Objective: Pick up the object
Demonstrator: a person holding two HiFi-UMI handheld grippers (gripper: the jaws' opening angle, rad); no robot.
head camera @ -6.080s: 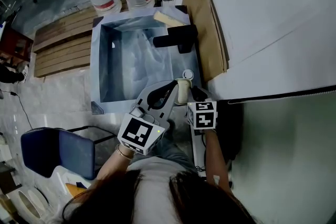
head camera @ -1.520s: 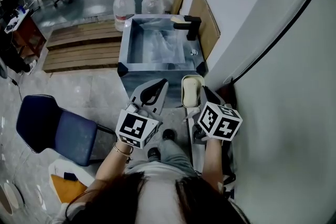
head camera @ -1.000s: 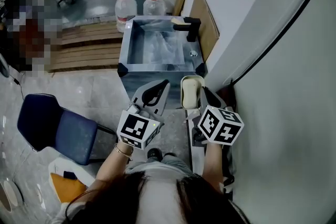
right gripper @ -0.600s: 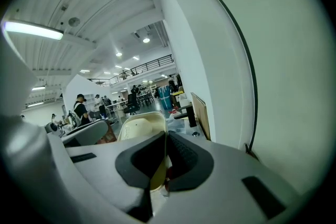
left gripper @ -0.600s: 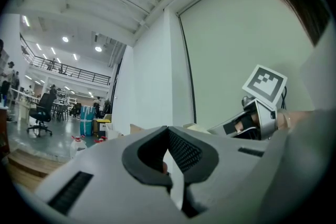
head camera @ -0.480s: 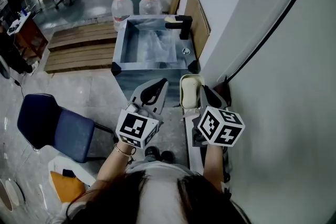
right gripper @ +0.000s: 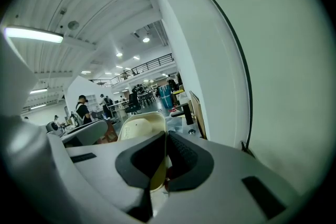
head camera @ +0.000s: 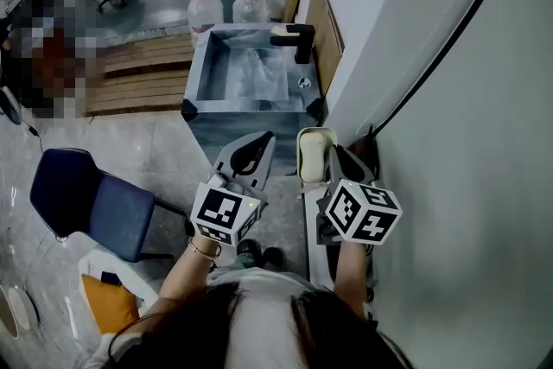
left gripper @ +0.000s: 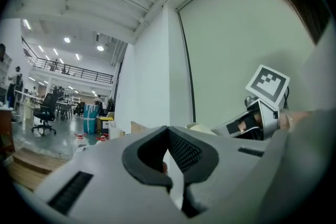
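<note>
The object is a cream plastic dish (head camera: 313, 153) with rounded corners, held up in the air in front of the person. My right gripper (head camera: 323, 155) is shut on its near rim. In the right gripper view the cream dish (right gripper: 136, 131) stands on edge, pinched between the dark pads of the right gripper (right gripper: 166, 136). My left gripper (head camera: 259, 143) hangs beside it at the left, a little apart from the dish. The left gripper (left gripper: 168, 131) has its pads together with nothing between them.
A metal sink tub (head camera: 192, 86) with a black tap (head camera: 294, 37) stands ahead on the floor. Behind it are two water bottles (head camera: 206, 6) and a wooden pallet (head camera: 138, 78). A blue chair (head camera: 86, 199) is at the left, a white wall (head camera: 449, 99) close at the right.
Six seconds ago both grippers were at the sink's near edge with the dish. Now they are well back from the sink, the dish still held. Over the last second hardly anything moved.
</note>
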